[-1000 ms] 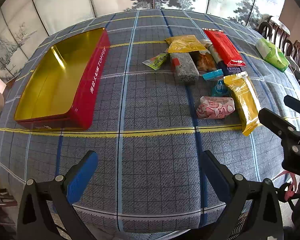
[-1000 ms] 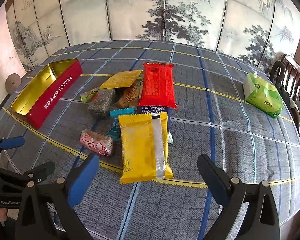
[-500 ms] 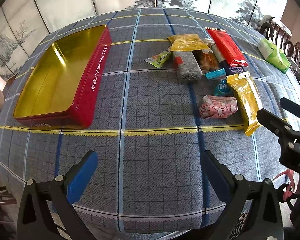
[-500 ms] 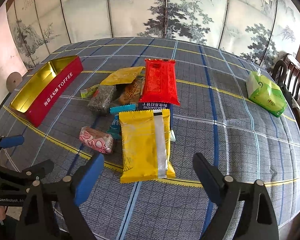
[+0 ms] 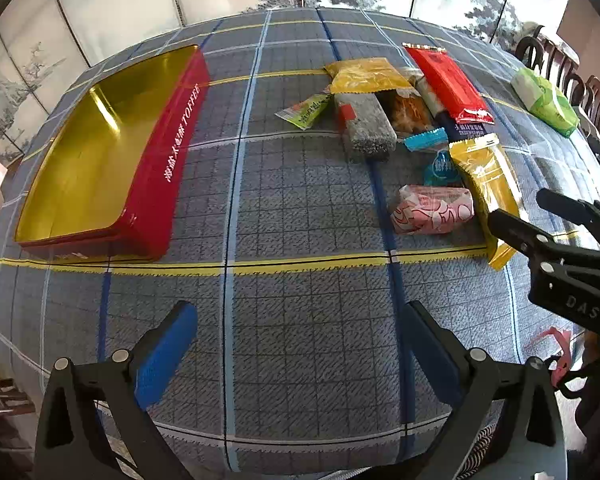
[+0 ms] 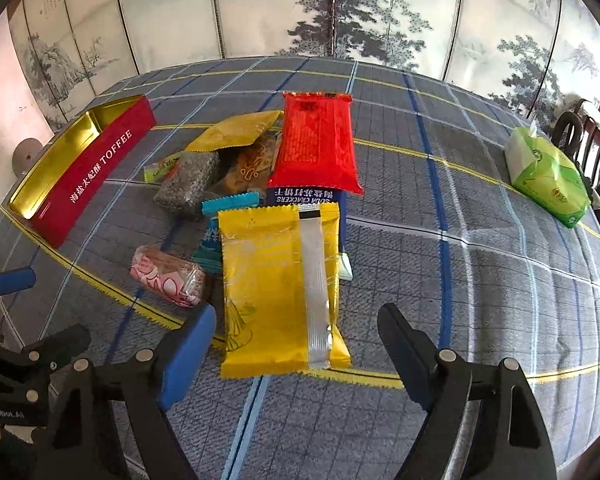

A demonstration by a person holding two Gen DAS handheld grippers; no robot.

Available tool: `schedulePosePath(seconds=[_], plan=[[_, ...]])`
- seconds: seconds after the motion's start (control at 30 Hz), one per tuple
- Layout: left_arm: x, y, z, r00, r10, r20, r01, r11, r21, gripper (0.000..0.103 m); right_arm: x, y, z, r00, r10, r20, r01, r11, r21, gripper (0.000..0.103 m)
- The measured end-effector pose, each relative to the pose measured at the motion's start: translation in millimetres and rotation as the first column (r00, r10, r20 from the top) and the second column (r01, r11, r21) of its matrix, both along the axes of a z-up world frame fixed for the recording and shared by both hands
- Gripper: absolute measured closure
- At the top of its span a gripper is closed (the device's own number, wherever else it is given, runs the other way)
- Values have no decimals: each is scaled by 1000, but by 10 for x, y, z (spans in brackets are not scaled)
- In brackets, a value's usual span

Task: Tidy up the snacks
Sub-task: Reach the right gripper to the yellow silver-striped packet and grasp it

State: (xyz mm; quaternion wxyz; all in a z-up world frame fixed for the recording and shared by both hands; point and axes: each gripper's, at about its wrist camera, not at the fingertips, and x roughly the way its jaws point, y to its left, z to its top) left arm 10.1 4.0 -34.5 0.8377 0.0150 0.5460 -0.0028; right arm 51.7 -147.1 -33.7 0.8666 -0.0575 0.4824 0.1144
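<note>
Item 1, nearest: right claw, black frame with blue pads, low over the checked grey-blue tablecloth of the table. Jaws closing, not yet pressing; the near end of the large yellow foil snack packet lies between them, untouched on either side.

Item 2: left claw, same make, jaws wide and empty, over bare cloth well short of the snacks.

Item 3: the yellow packet. Flat, glossy, crimped at both ends, a silver seam strip running lengthwise on its upper face. It lies at the near edge of the snack heap, its far end overlapping a dark blue cracker pack.

Handling note: the step in hand appears to be taking this packet. A good grip would probably centre the pads across the width near the end, low enough to catch the film rather than slide over it; the foil looks slippery and may buckle. Lift clear before travelling, so neighbours are not dragged.

Item 4: small pink-and-white patterned wrapped snack, just left of the yellow packet.

Item 5: heap beyond — speckled grey bar, teal sachet, second yellow pouch, red foil packet.

Item 6: open red rectangular toffee tin with gold interior, far left, empty; likely destination.

Item 7: green tissue pack, far right, apart.
</note>
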Motion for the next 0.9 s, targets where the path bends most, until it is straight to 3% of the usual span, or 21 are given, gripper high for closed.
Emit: schedulePosePath(seconds=[0.1,0.3,0.37,0.53,0.9], plan=[[22,-28,-23,1000,-8,-8,8,1000,7,8,62,10,-42,1000,1,-9,-1,1000,9,19],[64,-87,-55,1000,-23,-16,23,1000,0,10,135,19,-105,999,12,-33,-11,999,35,32],[84,-107,-63,999,-31,-18,31,1000,1,11,142,13,-119,999,18,-45,-15,998,53,41],[114,-165,-68,999,-42,-21,42,999,-6,14,119,-15,-115,999,20,-44,-17,997,71,47],[164,-370,-37,996,-91,-6,91,995,-44,16,-13,-347,-94,998,-39,-42,42,997,71,48]])
